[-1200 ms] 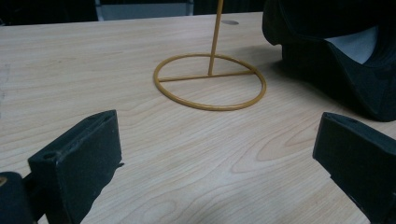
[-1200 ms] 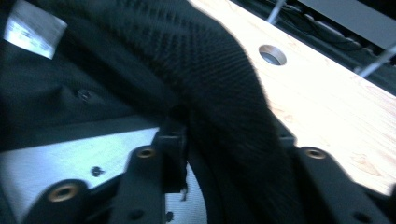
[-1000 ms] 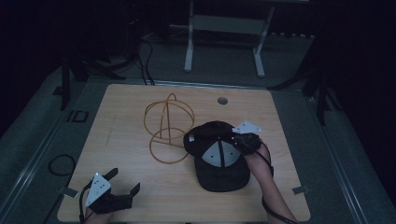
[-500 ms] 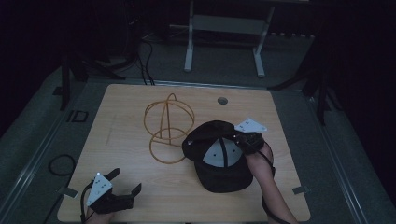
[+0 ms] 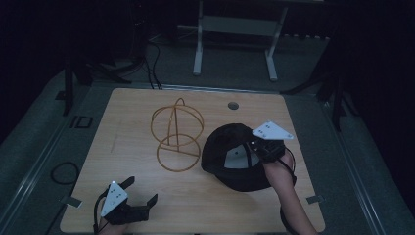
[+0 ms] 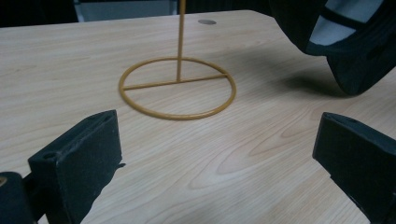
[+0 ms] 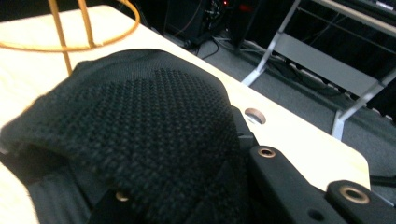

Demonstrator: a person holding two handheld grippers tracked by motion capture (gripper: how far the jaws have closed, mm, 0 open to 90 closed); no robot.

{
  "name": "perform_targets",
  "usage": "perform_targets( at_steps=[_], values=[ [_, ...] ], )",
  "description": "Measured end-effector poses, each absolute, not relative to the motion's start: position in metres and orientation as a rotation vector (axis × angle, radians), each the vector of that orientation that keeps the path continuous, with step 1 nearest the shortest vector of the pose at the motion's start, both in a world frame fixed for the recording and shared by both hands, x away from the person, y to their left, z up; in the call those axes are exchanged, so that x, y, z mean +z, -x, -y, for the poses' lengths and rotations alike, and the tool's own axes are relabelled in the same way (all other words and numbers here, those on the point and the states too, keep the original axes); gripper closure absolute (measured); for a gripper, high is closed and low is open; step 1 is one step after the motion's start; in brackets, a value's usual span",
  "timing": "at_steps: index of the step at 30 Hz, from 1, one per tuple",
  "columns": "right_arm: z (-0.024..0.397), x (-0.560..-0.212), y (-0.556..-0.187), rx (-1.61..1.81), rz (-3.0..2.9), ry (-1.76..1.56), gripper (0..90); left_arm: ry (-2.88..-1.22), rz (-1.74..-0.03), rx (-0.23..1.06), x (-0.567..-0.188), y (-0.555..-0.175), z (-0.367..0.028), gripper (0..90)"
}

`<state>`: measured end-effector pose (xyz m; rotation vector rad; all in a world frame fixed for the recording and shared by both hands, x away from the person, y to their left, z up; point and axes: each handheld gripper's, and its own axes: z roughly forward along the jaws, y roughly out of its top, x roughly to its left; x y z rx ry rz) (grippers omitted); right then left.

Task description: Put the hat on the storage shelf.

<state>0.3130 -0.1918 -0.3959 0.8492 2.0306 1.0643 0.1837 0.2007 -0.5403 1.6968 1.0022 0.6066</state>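
Right gripper (image 5: 258,147): jaws clenched on the black cap (image 5: 235,159), which tilts up off the tabletop (image 5: 132,107).
Left gripper (image 5: 139,193): jaws spread wide, nothing between them, low at the near edge.
Count: one cap, one gold wire stand (image 5: 176,132), beside the cap.
Right forearm: reaches in from the near edge.

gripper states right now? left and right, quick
Left tool: open, jaws wide apart, nothing between them.
Right tool: closed on the black cap, lifted off the table.
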Motion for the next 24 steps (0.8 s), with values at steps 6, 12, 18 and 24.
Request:
perform_targets(
  at_steps=[6, 12, 18, 24],
  values=[
    [0.194, -0.384, -0.303, 1.122, -2.015, -0.843, 89.2, -1.698, -0.982, 0.559, -0.533, -0.185, -0.186, 1.6],
    [0.199, -0.376, -0.286, 1.166, -2.0, -0.818, 89.2, -1.711, -0.934, 0.535, -0.523, -0.187, -0.17, 1.6],
    [0.207, -0.372, -0.271, 1.232, -1.982, -0.822, 89.2, -1.728, -0.894, 0.524, -0.515, -0.19, -0.151, 1.6],
    [0.21, -0.374, -0.258, 1.253, -1.983, -0.808, 89.2, -1.737, -0.833, 0.515, -0.501, -0.194, -0.131, 1.7]
  ],
)
